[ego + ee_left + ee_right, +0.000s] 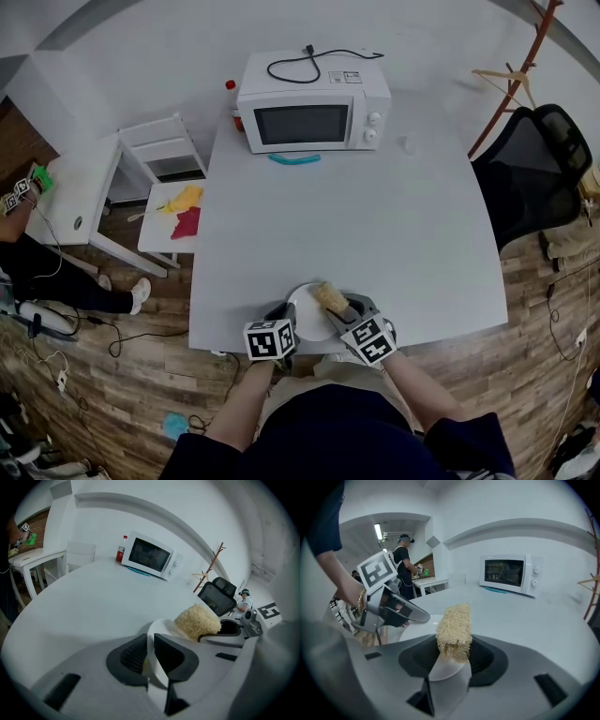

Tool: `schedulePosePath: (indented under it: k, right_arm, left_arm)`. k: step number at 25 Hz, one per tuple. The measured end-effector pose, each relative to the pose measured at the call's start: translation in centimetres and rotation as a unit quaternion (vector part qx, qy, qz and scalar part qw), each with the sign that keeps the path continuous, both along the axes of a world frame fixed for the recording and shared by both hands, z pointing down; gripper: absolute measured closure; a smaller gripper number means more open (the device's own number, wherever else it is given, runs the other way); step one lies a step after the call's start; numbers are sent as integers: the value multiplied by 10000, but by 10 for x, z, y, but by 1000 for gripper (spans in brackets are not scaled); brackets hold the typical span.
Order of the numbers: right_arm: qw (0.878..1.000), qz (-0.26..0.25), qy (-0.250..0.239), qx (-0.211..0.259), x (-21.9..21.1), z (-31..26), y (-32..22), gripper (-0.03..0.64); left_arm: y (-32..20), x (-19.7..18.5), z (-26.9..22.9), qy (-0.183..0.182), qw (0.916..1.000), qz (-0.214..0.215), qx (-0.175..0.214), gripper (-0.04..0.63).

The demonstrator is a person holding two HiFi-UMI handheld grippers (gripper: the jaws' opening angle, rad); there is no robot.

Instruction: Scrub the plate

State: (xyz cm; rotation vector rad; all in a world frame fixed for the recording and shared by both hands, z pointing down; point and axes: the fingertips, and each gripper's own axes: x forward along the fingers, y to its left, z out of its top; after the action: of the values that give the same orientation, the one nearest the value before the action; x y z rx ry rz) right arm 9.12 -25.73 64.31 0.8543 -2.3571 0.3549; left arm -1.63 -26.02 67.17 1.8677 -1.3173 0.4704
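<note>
A white plate point(307, 312) sits at the table's near edge. My left gripper point(284, 319) is shut on the plate's left rim; in the left gripper view the rim point(152, 644) stands pinched between the dark pads, gripper point(150, 657). My right gripper point(340, 307) is shut on a tan fibrous scrub sponge point(328, 295), which rests over the plate's right part. The right gripper view shows the sponge point(453, 629) clamped upright in the gripper point(452, 657), with the plate point(423, 620) and left gripper point(401, 612) just beyond. The sponge point(198, 619) also shows in the left gripper view.
A white microwave point(314, 112) stands at the table's far edge, a teal tool point(294, 158) before it and a red-capped bottle point(231, 89) beside it. A black office chair point(534, 169) is to the right. A low white stand point(169, 230) with yellow and red cloths is to the left.
</note>
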Motion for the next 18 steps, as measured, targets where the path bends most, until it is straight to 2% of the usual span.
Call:
schedulePosePath:
  k: [2,4,9,14,18]
  right_arm:
    - [9997,-65,246,-40,1,9,-1,440]
    - [9994,-136,288,-105,-2,16,5,440]
    - [9988,-154,-165,-440,-15,18,32,440]
    - [9910,-910,-448,-873,-29,18,74,440]
    - [9886,-1166,-397,-868,-33,20,86,440]
  left_arm:
    - [1,0,0,1,10000,-4,-13,544]
    - [1,0,0,10,10000,-23,-23,543]
    - [2,-3,2,-28,10000,-47,-33,543]
    - [5,-3,7,-33,9999,-135,-78,543]
    - [4,-2,7,-72,9999,-130,-55,543]
